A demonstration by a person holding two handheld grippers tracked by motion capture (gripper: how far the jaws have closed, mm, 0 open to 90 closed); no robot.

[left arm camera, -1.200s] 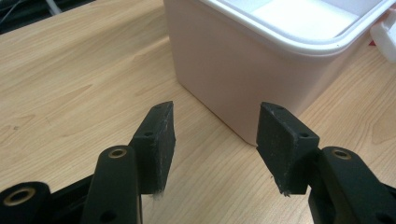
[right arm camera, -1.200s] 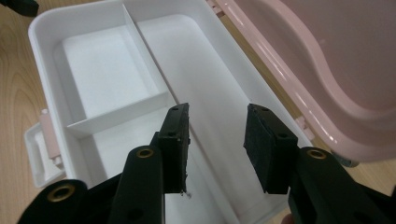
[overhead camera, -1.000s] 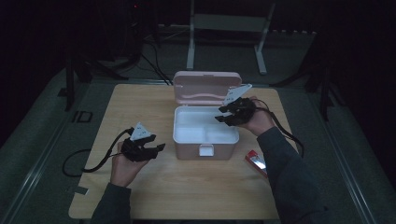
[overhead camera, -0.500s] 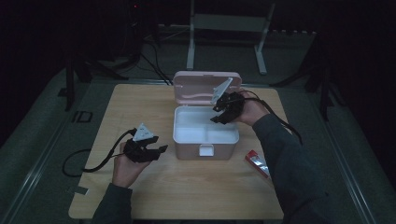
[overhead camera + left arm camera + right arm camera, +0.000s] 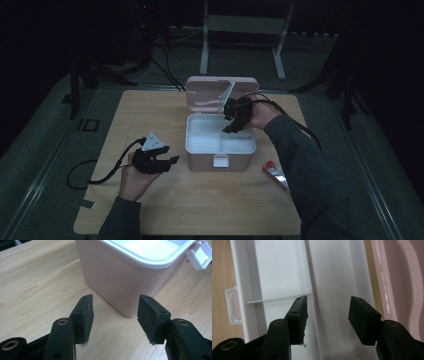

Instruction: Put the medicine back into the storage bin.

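A pink box (image 5: 200, 159) with a white inner tray (image 5: 210, 131) stands mid-table, its lid (image 5: 210, 95) upright at the back. My right gripper (image 5: 231, 120) hovers over the tray's back right part, close to the lid. In the right gripper view its jaws (image 5: 327, 315) point down at the white tray (image 5: 332, 272); they have just been opening, and nothing is between them. My left gripper (image 5: 169, 161) rests left of the box near the table, open and empty. In the left gripper view its jaws (image 5: 115, 315) face the box's pink corner (image 5: 120, 277).
A red packet (image 5: 274, 173) lies on the wooden table (image 5: 150, 115) right of the box's front. The box's white latch (image 5: 220, 161) hangs on the front wall. Cables trail from both grippers. Dark floor and stand legs lie beyond the table's far edge.
My right hand has moved left over the box, toward the lid. The left hand has stayed where it was.
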